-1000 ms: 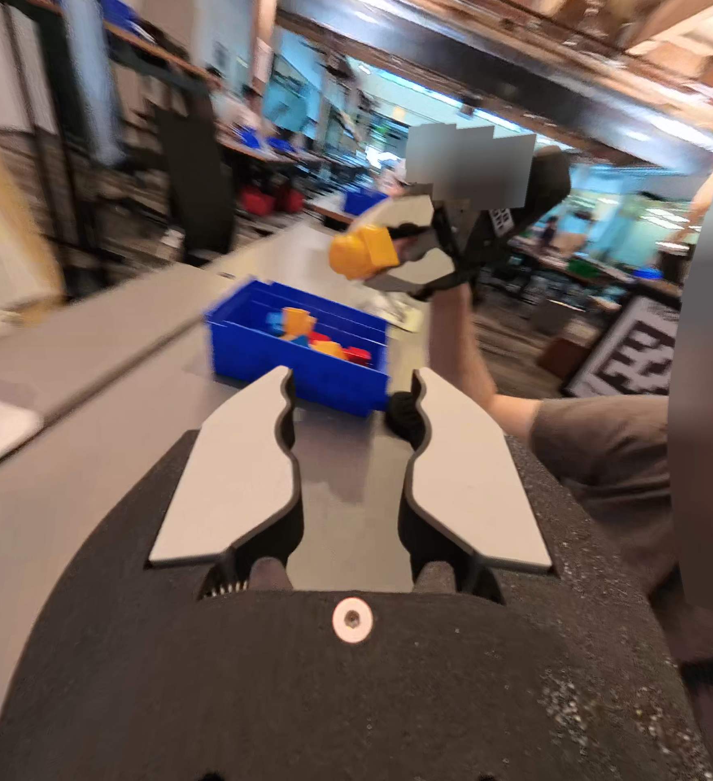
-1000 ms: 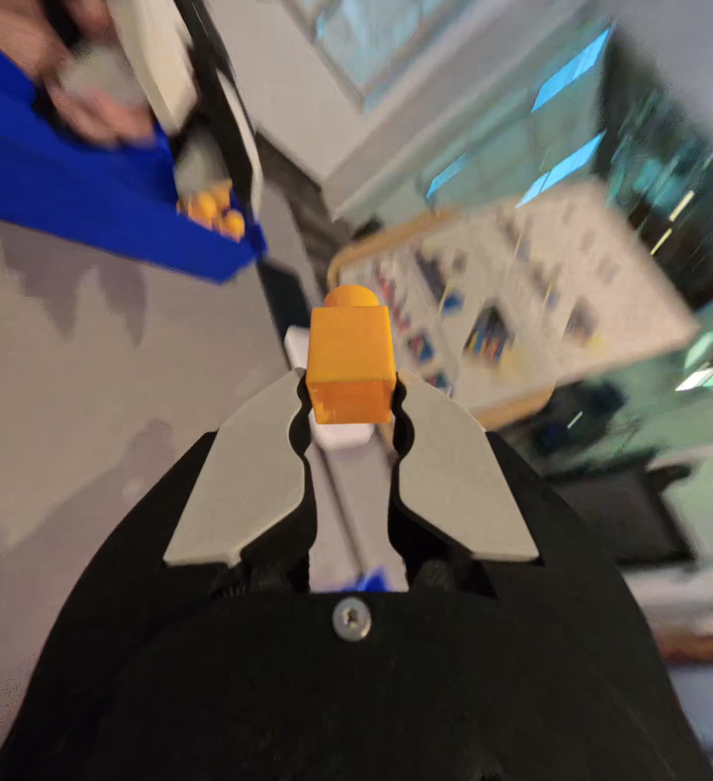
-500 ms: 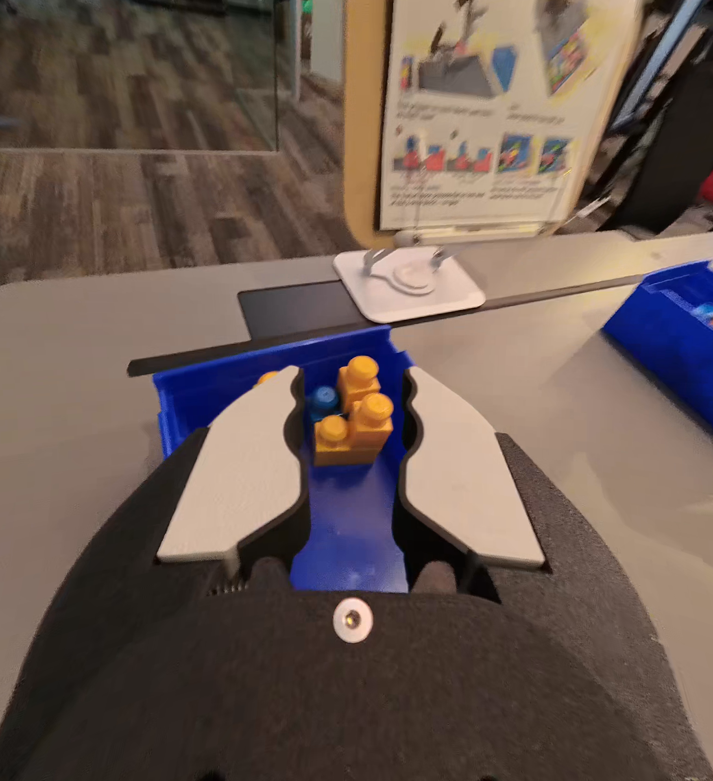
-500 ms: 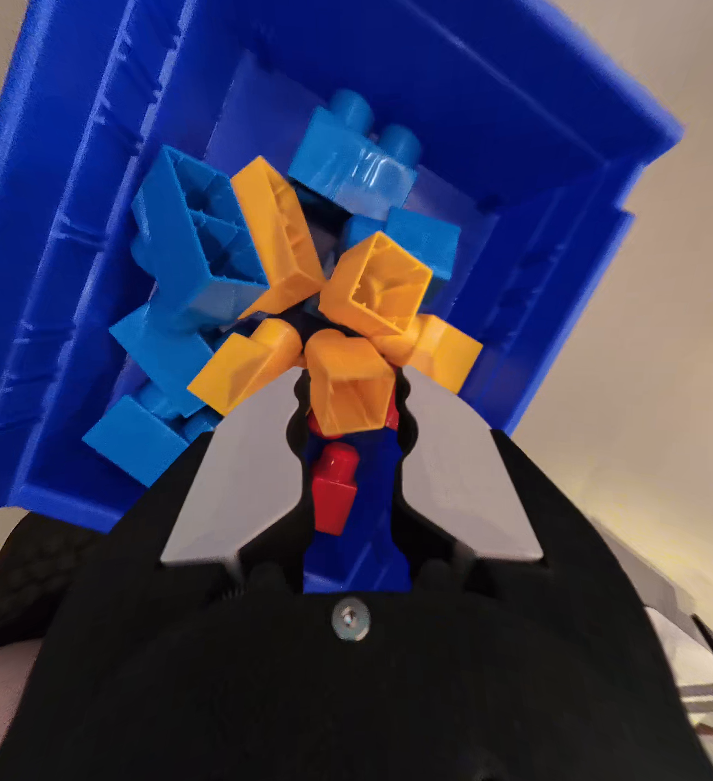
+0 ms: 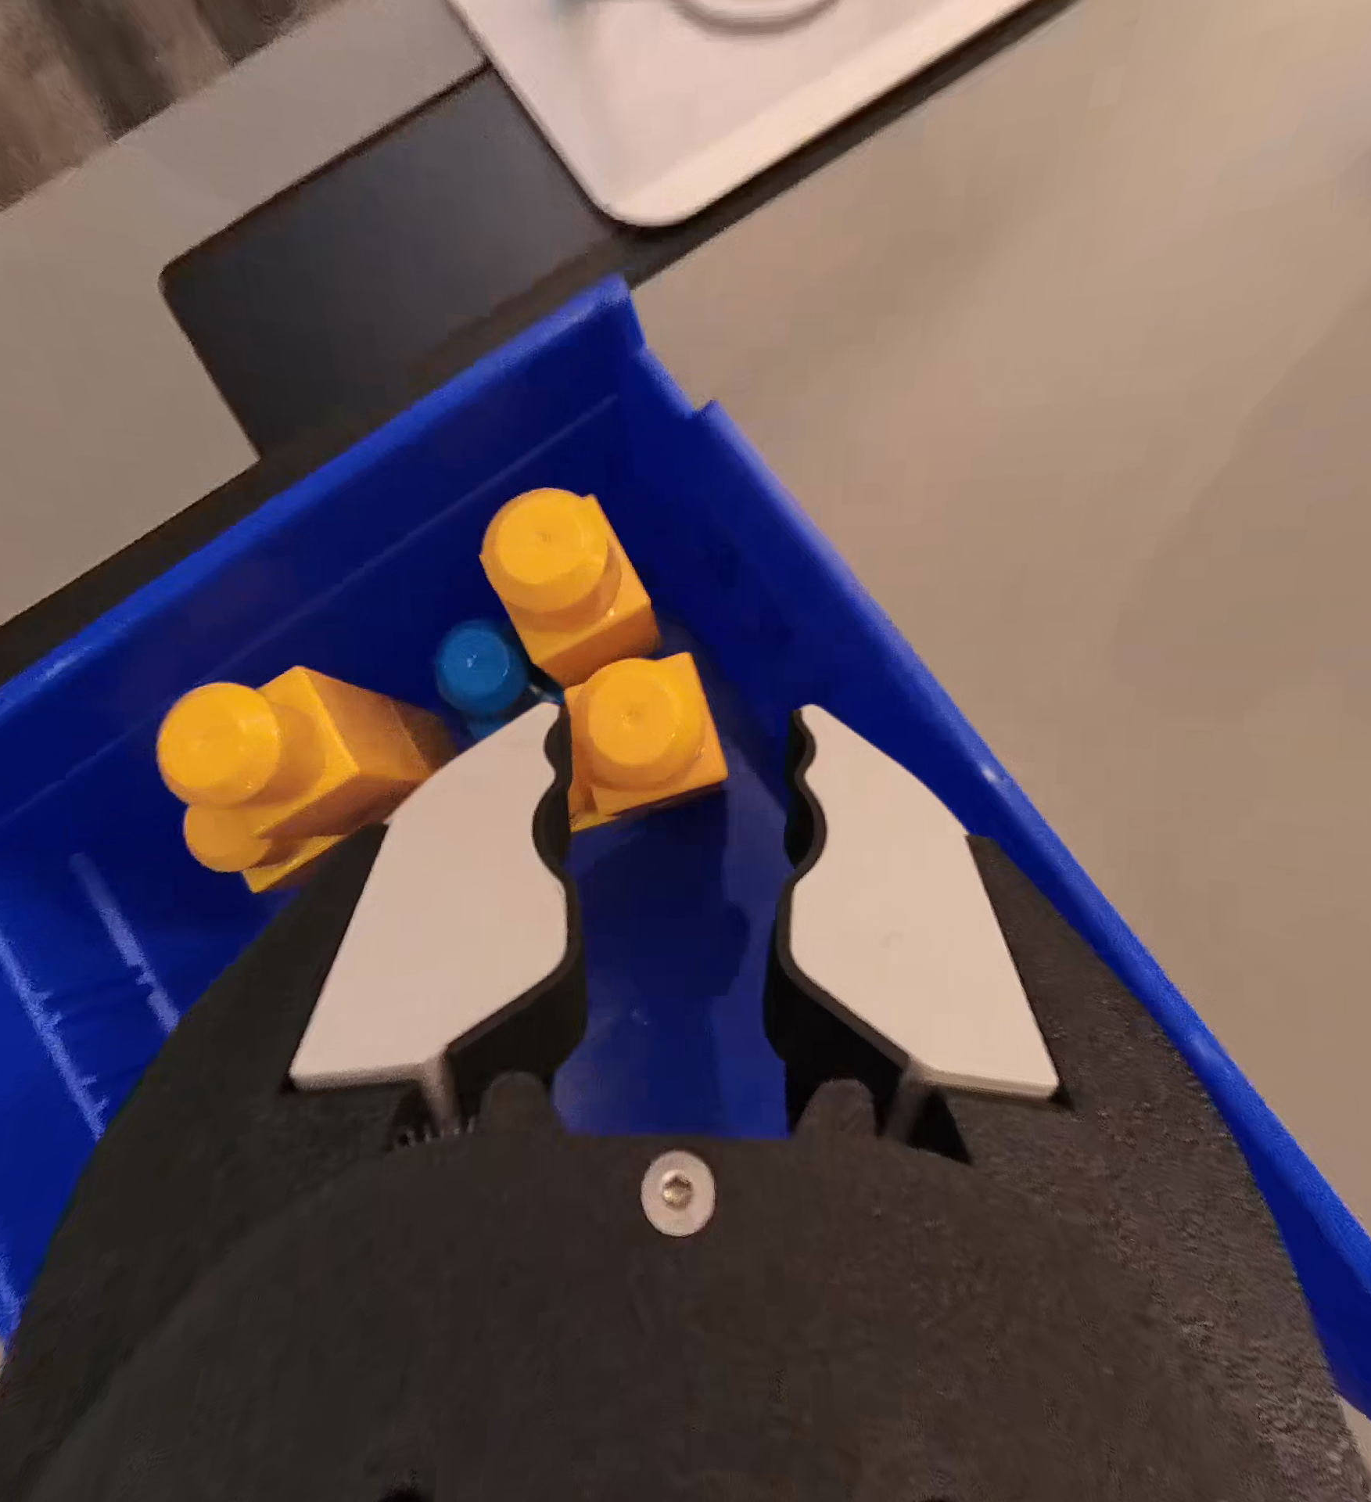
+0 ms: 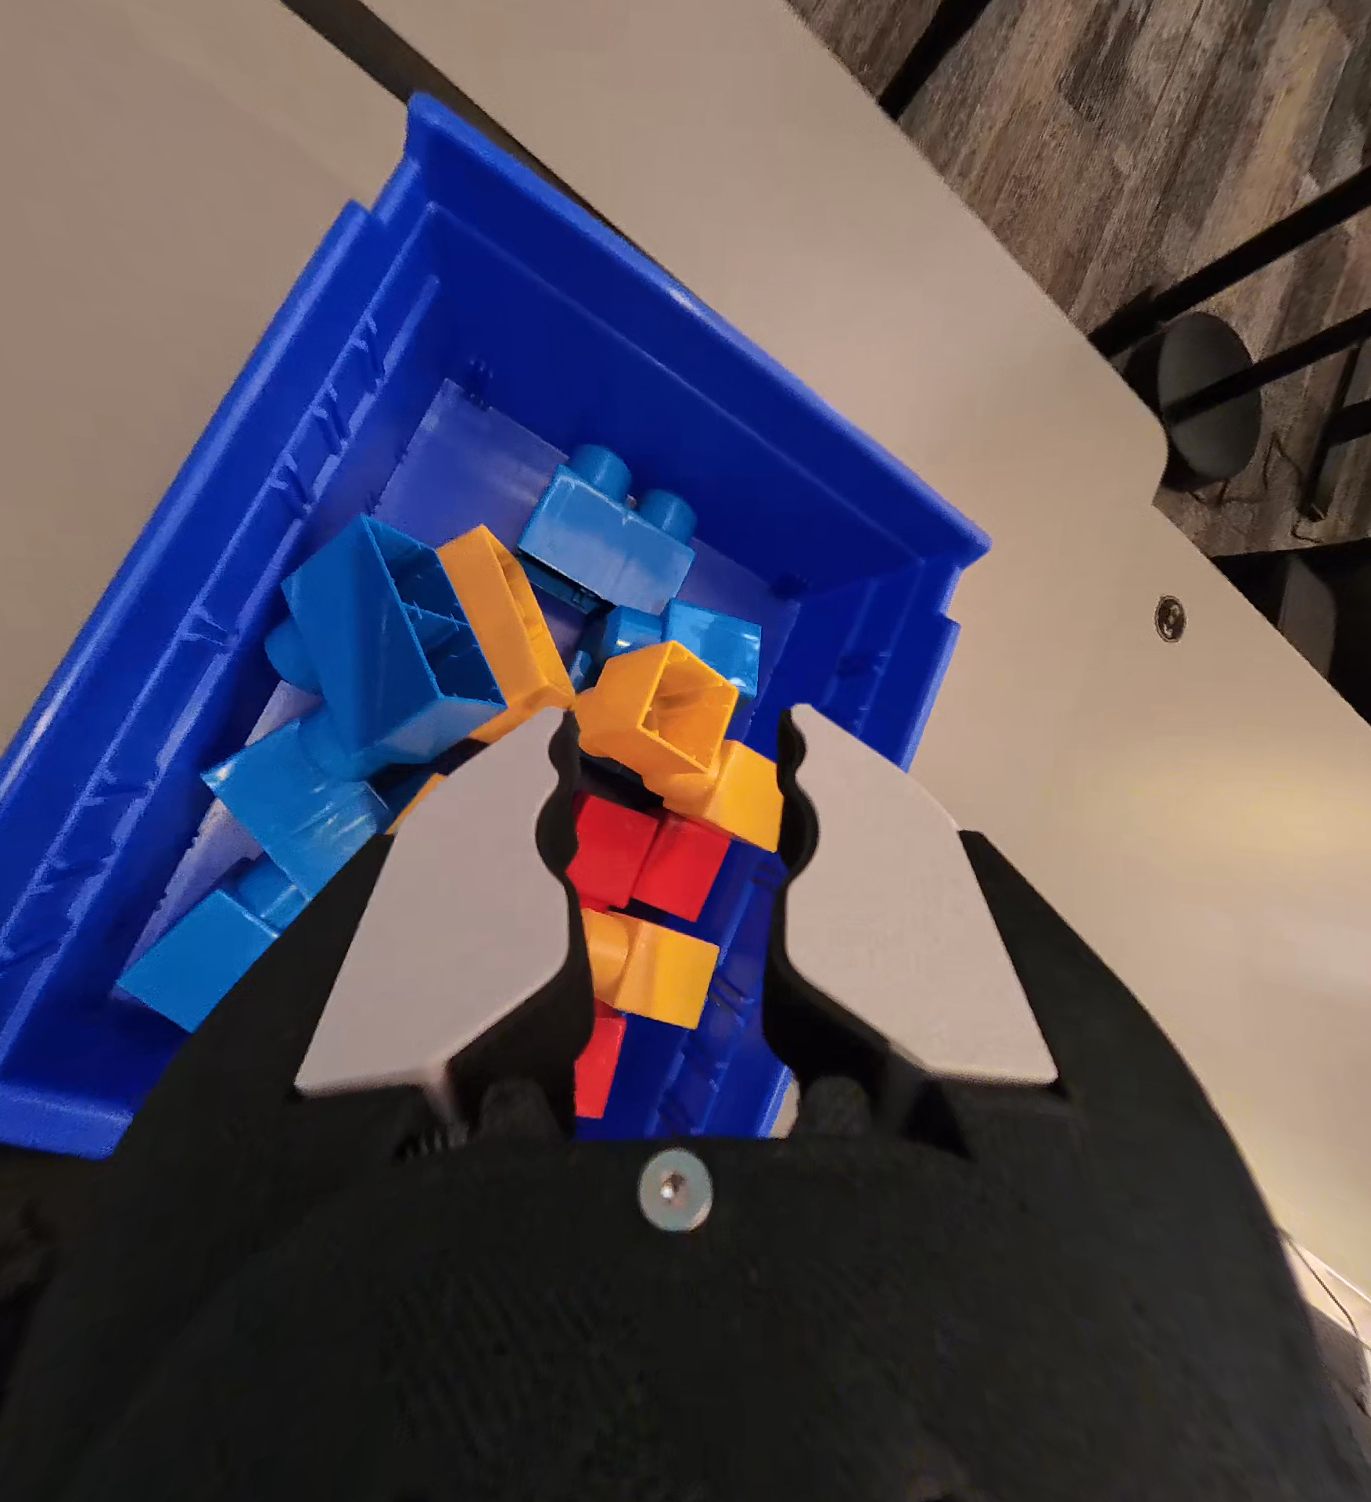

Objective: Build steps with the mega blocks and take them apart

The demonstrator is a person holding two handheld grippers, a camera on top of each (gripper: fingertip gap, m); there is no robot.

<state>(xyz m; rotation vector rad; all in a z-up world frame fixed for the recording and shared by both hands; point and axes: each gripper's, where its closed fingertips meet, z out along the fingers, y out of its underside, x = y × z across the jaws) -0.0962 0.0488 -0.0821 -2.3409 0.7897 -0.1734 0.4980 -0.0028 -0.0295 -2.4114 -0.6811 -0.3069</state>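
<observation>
The left gripper (image 5: 674, 715) is held spread over a blue bin (image 5: 747, 520) beside an orange block (image 5: 637, 744); the right gripper (image 6: 674, 715) is likewise spread, empty, above a second bin (image 6: 666, 325) of mixed blocks (image 6: 503, 650).

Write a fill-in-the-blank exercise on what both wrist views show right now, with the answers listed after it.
1. Both tools, the left tool and the right tool, hang over bins coloured ____.
2. The right tool's jaws are ____ and hold nothing.
3. In the left bin, one stud among the orange blocks is ____.
4. Between the right tool's fingers, the blocks over the orange one are ____.

Answers: blue; open; blue; red
</observation>
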